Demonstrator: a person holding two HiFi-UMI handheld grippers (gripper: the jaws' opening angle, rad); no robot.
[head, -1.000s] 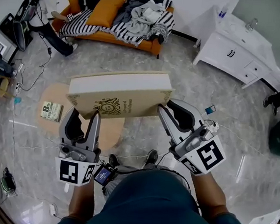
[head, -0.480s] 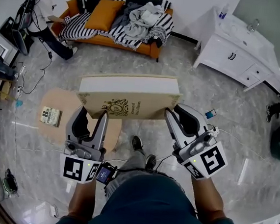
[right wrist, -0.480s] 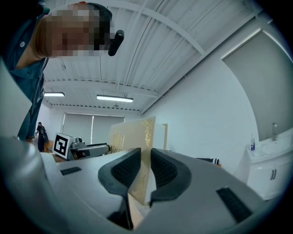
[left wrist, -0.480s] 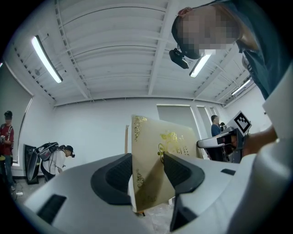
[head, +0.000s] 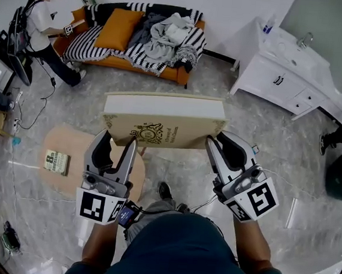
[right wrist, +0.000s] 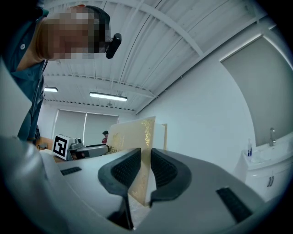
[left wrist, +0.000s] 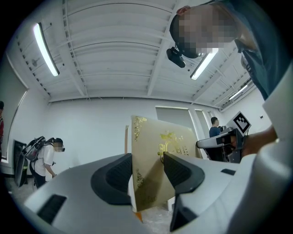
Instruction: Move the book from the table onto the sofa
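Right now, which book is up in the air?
The big cream book with gold print, held by the left gripper and right gripper. The small book lies flat on the round table.

A round wooden table (head: 68, 141) stands on the grey marbled floor (head: 223, 96) with a small book (head: 56, 162) near its left edge, and beyond the table an orange sofa (head: 168, 73) bears a striped blanket (head: 89, 44), an orange cushion (head: 118, 29) and heaped pale clothes (head: 166, 33)
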